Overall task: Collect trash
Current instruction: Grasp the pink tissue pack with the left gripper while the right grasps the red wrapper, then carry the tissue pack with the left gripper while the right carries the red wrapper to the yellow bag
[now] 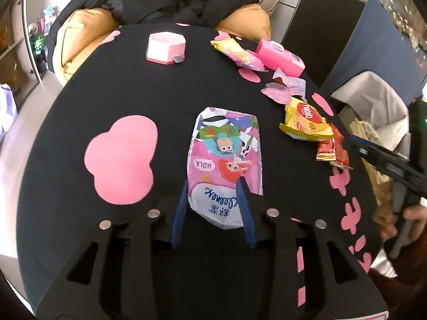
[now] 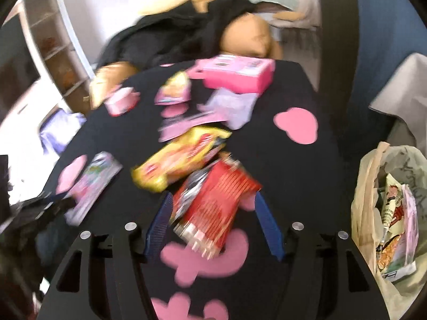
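Note:
In the left wrist view a pink Kleenex tissue pack [image 1: 226,157] lies flat on the black table [image 1: 165,96]. My left gripper [image 1: 213,184] is open, its blue fingers on either side of the pack's near end. In the right wrist view, which is motion-blurred, my right gripper [image 2: 212,197] is open around a red wrapper [image 2: 213,208] lying on the table. A yellow snack bag [image 2: 178,157] lies just beyond it. At the right hangs a trash bag [image 2: 392,213] holding several wrappers.
A pink box [image 1: 280,56], a yellow-pink wrapper [image 1: 237,53], crumpled clear plastic [image 1: 285,85] and a white-pink hexagonal container [image 1: 166,46] sit on the far part of the table. Black clothing lies over a tan cushion [image 1: 80,34] behind.

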Demonstrator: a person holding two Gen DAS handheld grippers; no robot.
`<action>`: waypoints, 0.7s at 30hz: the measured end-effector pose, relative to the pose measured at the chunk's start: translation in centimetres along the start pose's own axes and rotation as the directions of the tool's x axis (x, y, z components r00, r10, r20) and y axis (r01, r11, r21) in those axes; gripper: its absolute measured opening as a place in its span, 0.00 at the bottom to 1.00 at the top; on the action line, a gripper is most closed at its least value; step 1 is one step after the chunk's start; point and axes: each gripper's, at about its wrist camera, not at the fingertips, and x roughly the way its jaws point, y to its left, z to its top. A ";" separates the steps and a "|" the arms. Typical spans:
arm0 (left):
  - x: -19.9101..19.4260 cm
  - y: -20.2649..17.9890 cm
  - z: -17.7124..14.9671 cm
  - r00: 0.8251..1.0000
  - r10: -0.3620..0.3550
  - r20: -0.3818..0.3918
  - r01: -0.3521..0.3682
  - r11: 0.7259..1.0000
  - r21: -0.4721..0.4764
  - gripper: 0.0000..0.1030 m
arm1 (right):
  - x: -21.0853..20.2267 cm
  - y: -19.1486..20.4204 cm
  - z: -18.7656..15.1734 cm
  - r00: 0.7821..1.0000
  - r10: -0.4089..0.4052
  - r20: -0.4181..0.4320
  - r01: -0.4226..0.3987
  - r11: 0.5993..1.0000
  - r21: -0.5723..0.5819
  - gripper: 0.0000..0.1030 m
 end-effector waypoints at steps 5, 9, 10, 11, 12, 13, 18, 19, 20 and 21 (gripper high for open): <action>-0.3 0.3 -0.2 1.000 -0.014 -0.002 0.014 1.000 -0.027 0.35 | 3.5 -0.1 1.7 0.997 -0.067 -0.035 0.068 0.997 0.024 0.59; -0.4 0.2 -0.4 1.000 -0.021 0.001 0.021 0.999 -0.037 0.37 | 3.6 0.4 2.1 0.999 -0.028 -0.038 0.027 0.999 -0.036 0.40; -0.4 0.1 -0.4 1.000 -0.023 0.002 0.023 0.999 -0.035 0.39 | 3.4 0.7 2.1 0.999 -0.030 -0.037 0.028 0.997 -0.066 0.38; -0.3 -0.1 -0.4 1.000 -0.025 0.004 0.025 0.999 -0.032 0.42 | 3.0 0.9 1.9 0.999 -0.027 -0.036 0.023 0.996 -0.091 0.35; -0.3 -0.1 -0.3 1.000 -0.025 0.006 0.025 0.999 -0.031 0.44 | 2.6 1.0 1.6 0.999 -0.027 -0.032 0.023 0.994 -0.107 0.34; -0.2 -0.2 -0.3 1.000 -0.024 0.007 0.025 0.999 -0.032 0.45 | 2.3 0.9 1.4 0.999 -0.029 -0.028 0.026 0.993 -0.115 0.34; 0.4 -0.3 0.5 1.000 -0.007 0.013 0.008 0.998 -0.058 0.46 | -0.1 -0.8 0.3 1.000 -0.028 -0.002 0.028 0.995 -0.093 0.33; 0.7 -0.4 0.9 1.000 0.007 0.014 -0.007 0.998 -0.056 0.46 | -0.4 -1.2 0.1 1.000 -0.026 0.005 0.027 0.997 -0.078 0.33; 0.9 -0.6 1.1 1.000 0.023 0.015 -0.022 0.999 -0.048 0.47 | -0.8 -1.6 0.0 1.000 -0.024 0.009 0.024 0.998 -0.064 0.33; 1.3 -1.0 1.5 0.999 0.044 0.016 -0.043 0.999 -0.028 0.51 | -1.1 -2.0 -0.1 1.000 -0.019 0.010 0.020 0.998 -0.053 0.33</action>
